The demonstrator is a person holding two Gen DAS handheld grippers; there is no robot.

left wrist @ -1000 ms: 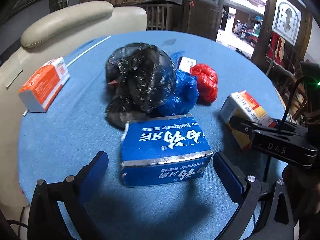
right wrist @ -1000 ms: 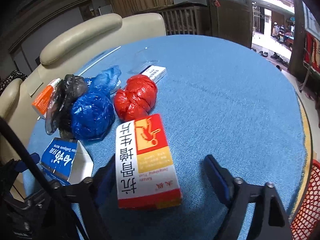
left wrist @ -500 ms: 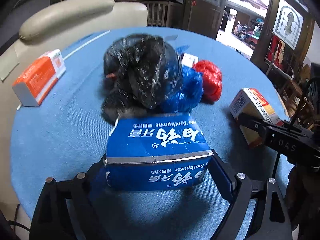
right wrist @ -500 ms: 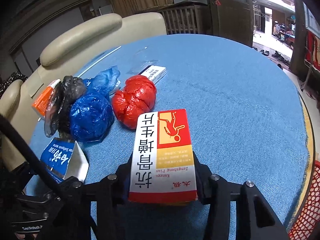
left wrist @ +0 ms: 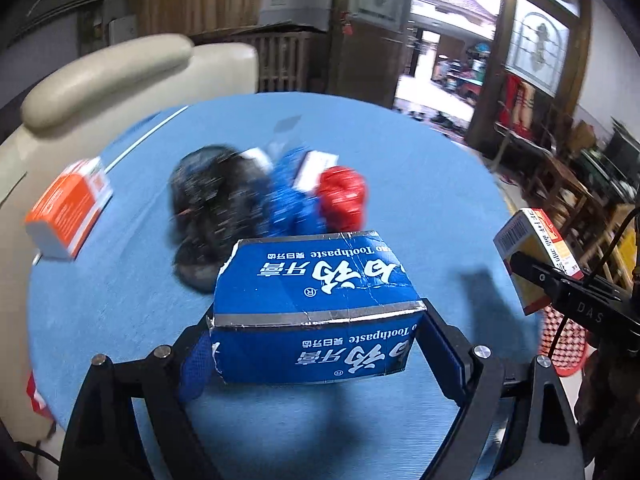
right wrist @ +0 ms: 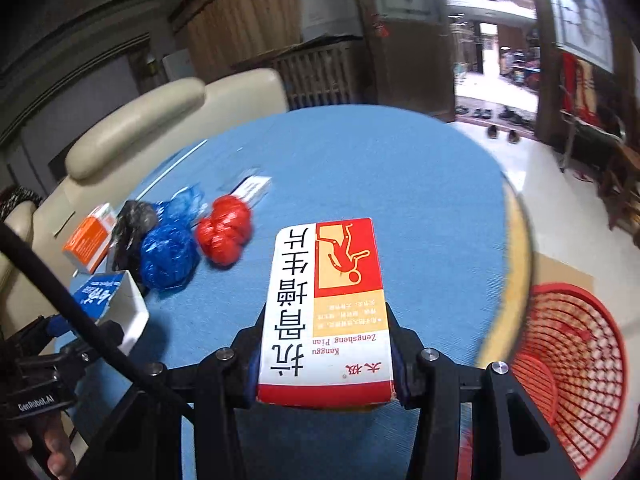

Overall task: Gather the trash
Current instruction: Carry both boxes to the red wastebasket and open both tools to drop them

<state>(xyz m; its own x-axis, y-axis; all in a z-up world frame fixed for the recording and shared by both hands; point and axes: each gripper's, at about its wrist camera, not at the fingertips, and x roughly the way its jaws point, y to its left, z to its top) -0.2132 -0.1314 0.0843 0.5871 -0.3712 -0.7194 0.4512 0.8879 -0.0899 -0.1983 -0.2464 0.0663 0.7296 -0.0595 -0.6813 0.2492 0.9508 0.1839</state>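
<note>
Since my left gripper (left wrist: 316, 356) pinches the torn toothpaste box (left wrist: 316, 304) and my right gripper (right wrist: 324, 364) the medicine box (right wrist: 326, 312), both clear of the tabletop (right wrist: 420, 200), either could slip short of the red basket (right wrist: 568, 360) if the cardboard caves.

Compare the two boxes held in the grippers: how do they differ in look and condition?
The toothpaste box is blue and torn at its edges; the medicine box is white, red and yellow, and intact. The toothpaste box is gripped across its width, the medicine box lengthwise. Both are held above the table.
</note>
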